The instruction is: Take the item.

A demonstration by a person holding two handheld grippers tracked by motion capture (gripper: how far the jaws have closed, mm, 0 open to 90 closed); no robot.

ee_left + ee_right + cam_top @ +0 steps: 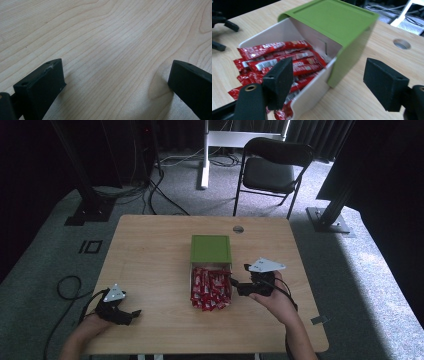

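A green box (211, 249) sits mid-table with its white drawer (190, 279) pulled out toward me, full of several red snack packets (210, 289). My right gripper (239, 281) hovers just right of the drawer, open, nothing between its jaws. In the right gripper view the green box (332, 20), the white drawer (309, 96) and the red packets (279, 56) fill the space ahead of the right gripper (328, 81). My left gripper (131, 313) rests at the table's front left, open. The left gripper (116, 75) faces bare wood.
The wooden table (150, 250) has a round cable hole (238, 229) behind the box. A black folding chair (272, 167) stands beyond the far edge. Cables trail on the grey carpet to the left (67, 287).
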